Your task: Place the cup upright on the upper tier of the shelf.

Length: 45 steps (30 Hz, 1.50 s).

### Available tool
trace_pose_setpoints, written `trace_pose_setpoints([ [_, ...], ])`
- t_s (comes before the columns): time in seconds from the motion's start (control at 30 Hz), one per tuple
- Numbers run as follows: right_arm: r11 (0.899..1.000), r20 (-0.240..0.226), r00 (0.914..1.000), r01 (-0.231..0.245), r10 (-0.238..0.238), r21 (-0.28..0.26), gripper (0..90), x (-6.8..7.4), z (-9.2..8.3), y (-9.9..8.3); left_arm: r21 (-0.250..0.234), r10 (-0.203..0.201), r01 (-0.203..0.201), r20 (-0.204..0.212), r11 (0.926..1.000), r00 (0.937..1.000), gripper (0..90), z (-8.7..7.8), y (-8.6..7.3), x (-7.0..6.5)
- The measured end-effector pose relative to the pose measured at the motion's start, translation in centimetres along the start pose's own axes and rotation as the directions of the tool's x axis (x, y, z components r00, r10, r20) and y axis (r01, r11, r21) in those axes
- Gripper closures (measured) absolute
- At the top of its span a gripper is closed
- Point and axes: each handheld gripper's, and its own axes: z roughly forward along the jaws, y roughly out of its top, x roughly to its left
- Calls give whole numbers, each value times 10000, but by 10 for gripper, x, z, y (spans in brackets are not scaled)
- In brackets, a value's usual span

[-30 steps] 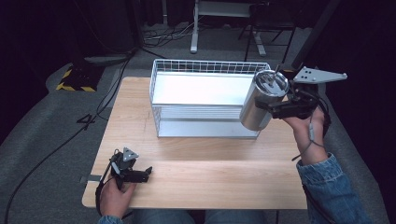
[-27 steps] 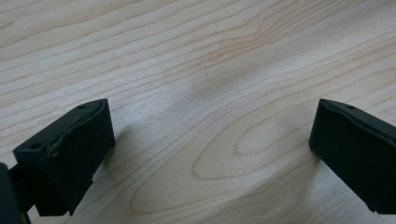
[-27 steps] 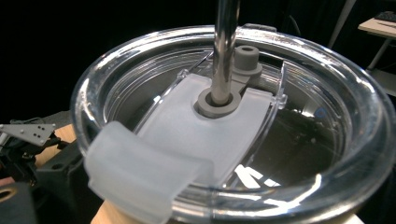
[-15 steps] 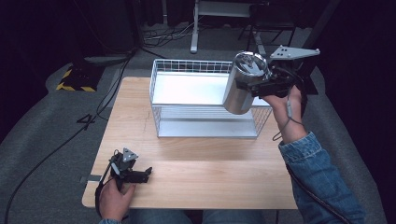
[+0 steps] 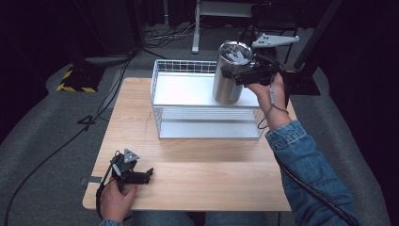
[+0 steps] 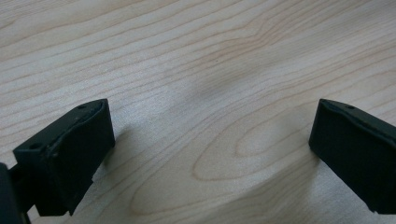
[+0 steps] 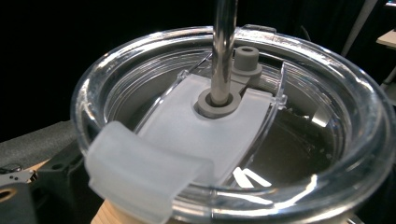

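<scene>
**A:** Any brand or writing on that tumbler [image 5: 229, 75]? Going over your frames, I can't read a thing. The steel side is plain, and the clear lid [image 7: 233, 140] in the right gripper view only has glare on it, plus a frosted slider tab and a metal straw [image 7: 223, 46] going through a grey grommet.

**B:** Same here, nothing legible. The striped yellow-and-black thing on the floor [image 5: 77, 80] has no text I can make out either.

**A:** Pose, then. Your right hand [image 5: 269, 89] is up and stretched forward over the far right of the counter [image 5: 197, 174], denim sleeve [image 5: 310, 165] running back toward you. The right gripper [image 5: 240, 75] has the tumbler clamped near its top, jaws closed against the wall just under the lid.

**B:** And the tumbler hangs tilted a bit, over the right end of the wire basket [image 5: 202, 101], bottom at about rim height. Can't tell if it touches the white liner.

**A:** Your left hand [image 5: 115, 200] sits low at the near left corner of the counter, wrapped around the left gripper [image 5: 141, 176], which points right along the wood.

**B:** In the left gripper view its jaws stand wide apart with only bare wood grain between them, holding nothing.
</scene>
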Motion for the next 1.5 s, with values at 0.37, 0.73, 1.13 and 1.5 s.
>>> trace_pose_setpoints([
  [0.37, 9997, -17, 9998, -212, 212, 110, 39, -3, 30, 5, -7, -42, 42, 15, 10000, 10000, 6, 0, 0, 0],
  [0.73, 9994, 170, 9996, -246, 241, 257, 39, -6, 47, 3, 0, 8, -8, -23, 10000, 10000, 5, 0, 0, 0],
  [1.13, 9988, 223, 9992, -325, 317, 358, 39, -9, 52, -3, 0, 11, -11, -22, 10000, 10000, 5, 0, 0, 0],
  [1.5, 9982, 74, 9984, -556, 554, 243, 37, -14, 52, -6, -6, 21, -21, -27, 10000, 10000, 6, 0, 0, 0],
])
